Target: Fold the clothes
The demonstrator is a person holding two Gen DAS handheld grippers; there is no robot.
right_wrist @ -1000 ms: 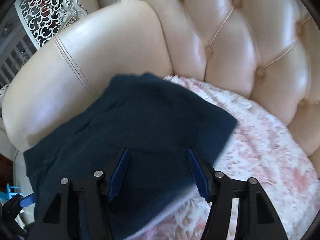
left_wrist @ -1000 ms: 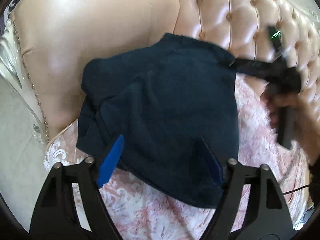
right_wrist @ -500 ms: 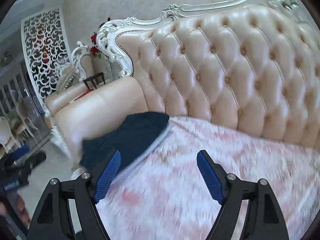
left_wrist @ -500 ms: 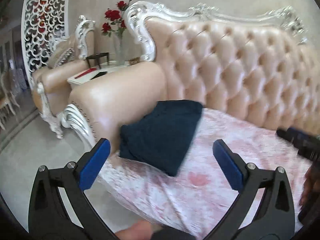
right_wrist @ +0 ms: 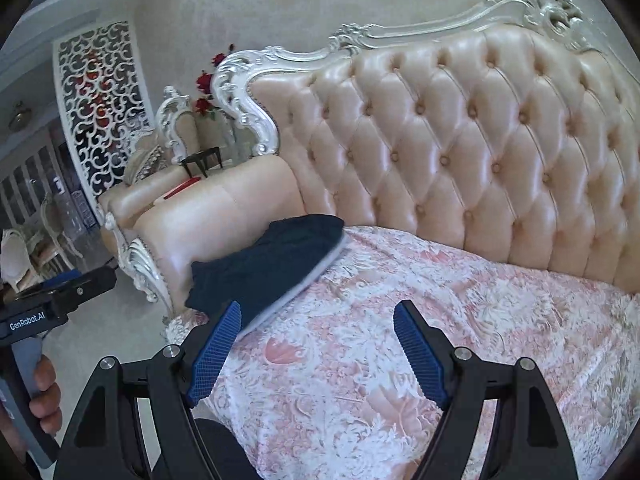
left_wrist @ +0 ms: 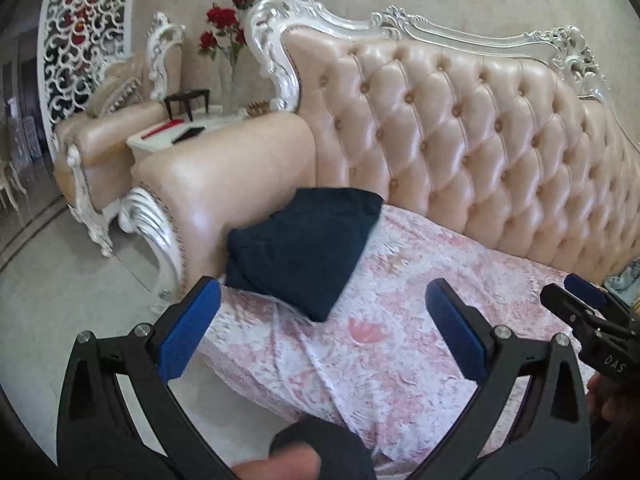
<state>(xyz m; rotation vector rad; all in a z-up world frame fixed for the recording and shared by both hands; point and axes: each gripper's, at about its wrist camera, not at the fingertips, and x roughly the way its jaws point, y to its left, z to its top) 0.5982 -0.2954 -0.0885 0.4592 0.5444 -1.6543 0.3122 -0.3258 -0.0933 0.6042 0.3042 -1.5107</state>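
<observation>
We judge this fold finished: the dark folded garment (left_wrist: pixel 304 248) lies against the sofa armrest (left_wrist: pixel 224 184) on the pink cover (left_wrist: pixel 400 344). Our left gripper (left_wrist: pixel 320 328) and right gripper (right_wrist: pixel 316 344) gape, released (nothing between them). Next we need another garment.

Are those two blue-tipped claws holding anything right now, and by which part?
Nothing. The left gripper and right gripper both stand open and empty; the folded dark garment lies apart on the sofa seat.
</observation>
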